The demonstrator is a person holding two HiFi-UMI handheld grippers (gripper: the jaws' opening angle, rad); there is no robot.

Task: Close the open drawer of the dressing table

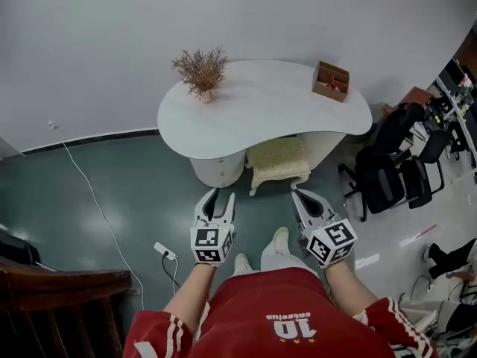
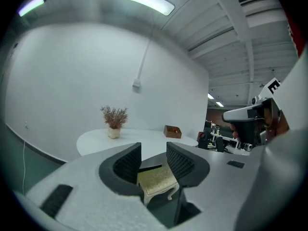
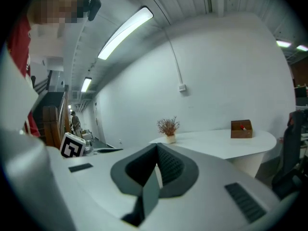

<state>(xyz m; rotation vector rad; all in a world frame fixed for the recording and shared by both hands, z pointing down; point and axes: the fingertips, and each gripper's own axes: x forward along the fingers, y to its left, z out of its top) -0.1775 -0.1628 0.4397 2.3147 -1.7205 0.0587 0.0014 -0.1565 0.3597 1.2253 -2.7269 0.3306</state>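
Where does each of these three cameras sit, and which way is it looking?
Head view: on the person's head, facing steeply down at table, stool, floor; shows forearms, shirt, shoes, left gripper, right gripper.
Left gripper view: on the left gripper, facing along its parted fingers toward stool and table; right gripper at right.
Right gripper view: on the right gripper, facing along its closed fingers toward the table; left gripper's cube at left.
Shared: all three show the plant and box on the table.
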